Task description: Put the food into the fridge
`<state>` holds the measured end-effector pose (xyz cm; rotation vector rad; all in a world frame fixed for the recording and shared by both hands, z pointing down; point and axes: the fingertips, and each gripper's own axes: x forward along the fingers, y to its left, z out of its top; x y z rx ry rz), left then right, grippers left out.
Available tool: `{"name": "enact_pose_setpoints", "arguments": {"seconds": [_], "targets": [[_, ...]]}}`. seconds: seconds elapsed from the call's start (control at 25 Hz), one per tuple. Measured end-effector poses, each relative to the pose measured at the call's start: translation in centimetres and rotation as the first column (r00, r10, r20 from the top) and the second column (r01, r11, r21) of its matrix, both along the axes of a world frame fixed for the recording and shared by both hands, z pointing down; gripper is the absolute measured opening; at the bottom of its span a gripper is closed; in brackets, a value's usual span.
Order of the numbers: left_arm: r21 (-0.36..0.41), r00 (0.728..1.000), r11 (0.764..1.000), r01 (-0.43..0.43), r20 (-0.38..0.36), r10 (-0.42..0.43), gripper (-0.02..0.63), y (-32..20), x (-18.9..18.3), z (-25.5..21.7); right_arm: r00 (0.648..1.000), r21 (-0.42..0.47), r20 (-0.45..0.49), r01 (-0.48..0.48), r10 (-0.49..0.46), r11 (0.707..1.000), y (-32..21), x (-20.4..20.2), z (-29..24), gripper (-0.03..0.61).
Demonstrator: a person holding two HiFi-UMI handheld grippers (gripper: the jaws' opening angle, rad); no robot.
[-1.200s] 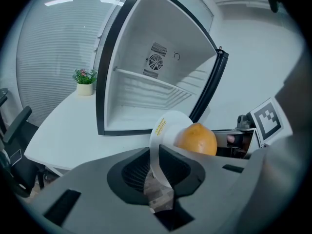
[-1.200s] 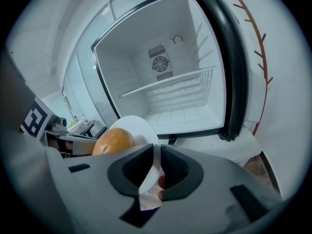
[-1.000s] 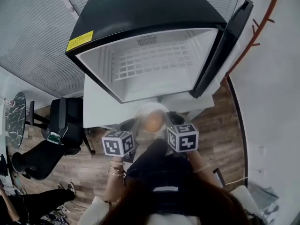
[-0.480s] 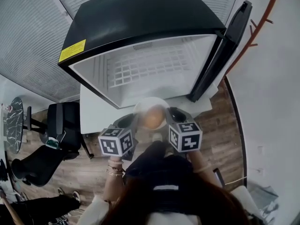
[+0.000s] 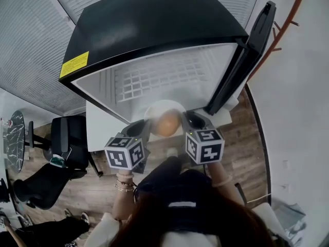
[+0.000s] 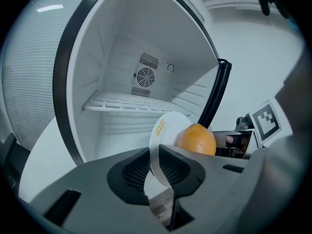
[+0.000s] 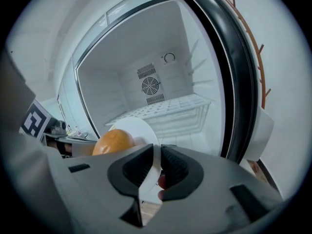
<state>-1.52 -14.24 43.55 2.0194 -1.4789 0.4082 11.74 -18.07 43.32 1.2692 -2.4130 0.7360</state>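
Right in front of the open fridge (image 5: 154, 30), both hands reach forward side by side, tilted a bit down. Left claw (image 5: 143, 130) is clamped on the white plate (image 5: 163, 108) rim at 9 o'clock and right claw (image 5: 193, 121) at 3 o'clock, with the orange (image 5: 168, 122) sitting on it. Wire shelf (image 5: 159, 76) at 12, door (image 5: 247, 50) swung out at 2, wood floor (image 5: 241, 138) underneath.
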Motion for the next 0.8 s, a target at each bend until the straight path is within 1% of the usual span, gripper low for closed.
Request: {"name": "enact_pose_setpoints", "arguments": {"seconds": [0.16,0.4,0.6,0.8], "targets": [[0.020,1.000,1.000,-0.002,0.005,0.002,0.060,-1.0,-0.3,-1.0,1.000,0.019,0.007,-0.004,0.004,1.000,-1.0,-0.4,-1.0,0.049],[0.056,0.999,0.998,-0.018,0.035,0.016,0.060,-2.2,-0.9,-2.6,1.000,0.043,0.022,-0.015,0.014,0.999,-2.1,-1.0,-2.4,0.051],[0.087,1.000,0.996,-0.020,0.025,0.018,0.060,-3.2,-1.8,-3.7,0.999,0.061,0.028,-0.028,0.026,0.998,-2.9,-1.8,-3.4,0.051],[0.104,0.999,0.994,-0.034,0.023,0.032,0.060,-4.5,-1.9,-4.3,0.999,0.077,0.028,-0.045,0.043,0.996,-4.0,-1.9,-4.1,0.051]]}}
